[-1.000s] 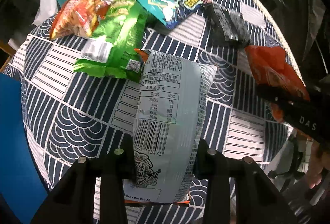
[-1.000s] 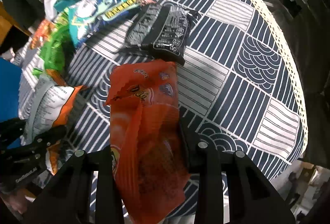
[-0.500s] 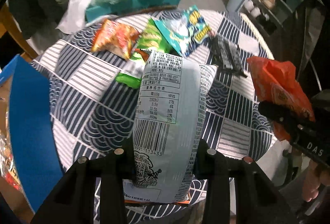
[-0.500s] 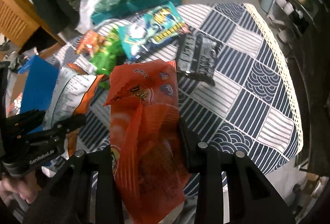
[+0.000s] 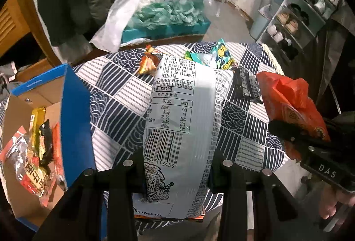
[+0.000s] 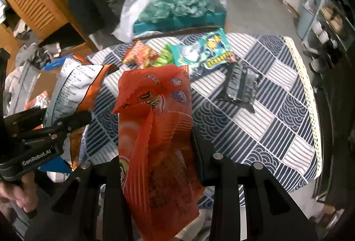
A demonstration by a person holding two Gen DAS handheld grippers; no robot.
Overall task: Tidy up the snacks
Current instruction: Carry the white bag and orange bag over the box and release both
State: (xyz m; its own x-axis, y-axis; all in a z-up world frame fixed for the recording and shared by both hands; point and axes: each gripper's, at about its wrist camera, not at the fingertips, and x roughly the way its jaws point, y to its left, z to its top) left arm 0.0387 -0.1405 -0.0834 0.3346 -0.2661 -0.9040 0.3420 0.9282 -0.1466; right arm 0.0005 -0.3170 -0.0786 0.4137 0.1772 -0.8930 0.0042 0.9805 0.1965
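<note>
The round table (image 6: 277, 94) has a blue and white cloth. Left of the table sits a blue box (image 5: 75, 112) with snacks inside. Above the table, the left gripper (image 5: 175, 165) squeezes a silver chip bag (image 5: 177, 108). Beside it, the right gripper (image 6: 155, 152) squeezes an orange snack bag (image 6: 155, 130). On the table's far side lie a teal bag (image 6: 204, 52) and a black packet (image 6: 239, 83).

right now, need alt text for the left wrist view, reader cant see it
The left hand-held gripper clamps a silver snack bag, barcode side up, above a patterned tablecloth. An open blue box of snacks sits at left; at right, the right hand-held gripper holds an orange bag.
</note>
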